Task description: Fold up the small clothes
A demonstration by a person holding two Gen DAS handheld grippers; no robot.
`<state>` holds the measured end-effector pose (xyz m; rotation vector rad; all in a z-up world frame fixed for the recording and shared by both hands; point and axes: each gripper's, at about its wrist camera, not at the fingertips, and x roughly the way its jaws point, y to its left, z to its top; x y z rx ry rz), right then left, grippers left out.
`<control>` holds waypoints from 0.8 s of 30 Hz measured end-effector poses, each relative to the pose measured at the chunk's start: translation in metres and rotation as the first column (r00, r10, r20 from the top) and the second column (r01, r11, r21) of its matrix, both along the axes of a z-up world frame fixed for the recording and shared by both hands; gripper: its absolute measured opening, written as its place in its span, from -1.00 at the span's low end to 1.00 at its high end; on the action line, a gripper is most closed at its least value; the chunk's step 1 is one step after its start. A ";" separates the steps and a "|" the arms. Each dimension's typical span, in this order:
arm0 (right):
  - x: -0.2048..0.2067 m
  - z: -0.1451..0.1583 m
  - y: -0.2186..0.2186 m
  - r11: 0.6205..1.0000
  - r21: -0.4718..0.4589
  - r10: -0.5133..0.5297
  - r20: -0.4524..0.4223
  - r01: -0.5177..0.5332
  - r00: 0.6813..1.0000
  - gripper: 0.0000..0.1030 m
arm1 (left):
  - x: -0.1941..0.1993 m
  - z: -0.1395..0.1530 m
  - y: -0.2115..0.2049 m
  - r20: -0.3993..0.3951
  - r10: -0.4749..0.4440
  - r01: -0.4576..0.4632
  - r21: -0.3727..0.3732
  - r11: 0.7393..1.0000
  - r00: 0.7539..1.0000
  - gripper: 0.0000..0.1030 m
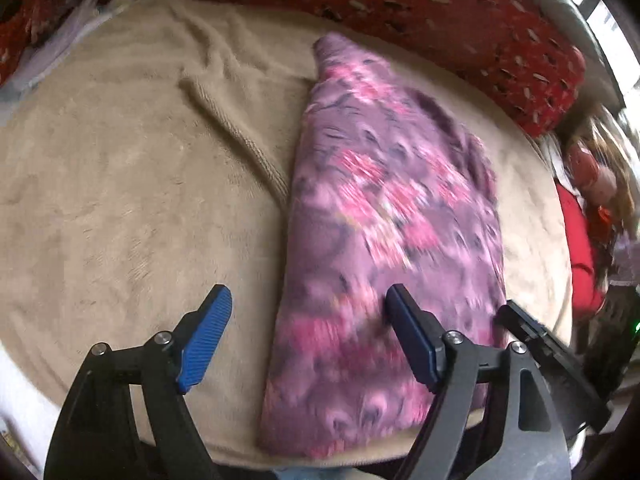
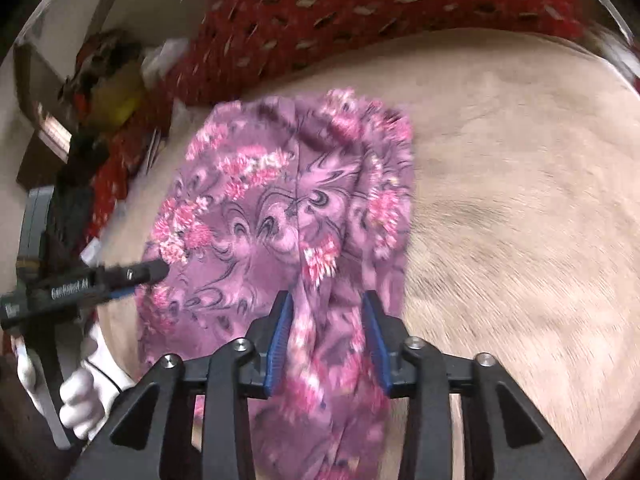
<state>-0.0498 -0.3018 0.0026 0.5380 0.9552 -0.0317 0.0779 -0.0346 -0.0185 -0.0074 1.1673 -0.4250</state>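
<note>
A purple garment with pink flowers [image 1: 384,240] lies folded lengthwise on a beige blanket [image 1: 120,200]. My left gripper [image 1: 308,308] is open above the garment's near left edge, one blue pad over the blanket, the other over the cloth. In the right wrist view the same garment [image 2: 280,200] lies ahead and a raised fold of it runs between the blue pads [image 2: 280,336] of my right gripper [image 2: 326,304]. The jaws stand partly apart around that fold. The left gripper also shows in the right wrist view [image 2: 152,270], its tip over the garment's left side.
A red patterned cover [image 1: 440,8] runs along the far edge of the blanket. Red cloth and clutter [image 1: 584,248] lie at the right. A gloved white hand [image 2: 84,396] holds the left tool. A ridge in the blanket [image 1: 240,136] lies left of the garment.
</note>
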 end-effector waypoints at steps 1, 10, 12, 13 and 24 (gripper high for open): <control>-0.006 0.002 -0.002 1.000 -0.005 0.001 0.008 -0.001 1.000 -0.23 | -0.008 0.000 0.000 0.012 -0.010 0.010 0.013 1.000 1.000 0.56; -0.028 -0.030 -0.003 0.995 -0.092 -0.035 -0.085 0.027 0.996 0.26 | -0.034 -0.048 -0.002 -0.040 -0.011 0.016 0.133 0.991 0.999 0.78; -0.031 -0.032 -0.001 0.994 -0.102 -0.042 -0.074 0.034 0.996 0.31 | -0.031 -0.054 0.004 -0.068 0.022 -0.012 0.138 0.990 0.997 1.00; -0.032 -0.032 -0.001 0.994 -0.101 -0.047 -0.067 0.040 0.997 0.31 | -0.030 -0.057 0.006 -0.082 0.032 -0.021 0.135 0.991 0.996 1.00; -0.042 -0.034 0.008 0.989 -0.133 -0.080 -0.055 0.072 0.995 0.47 | -0.044 -0.064 0.017 -0.073 0.053 -0.047 0.084 0.995 0.996 1.00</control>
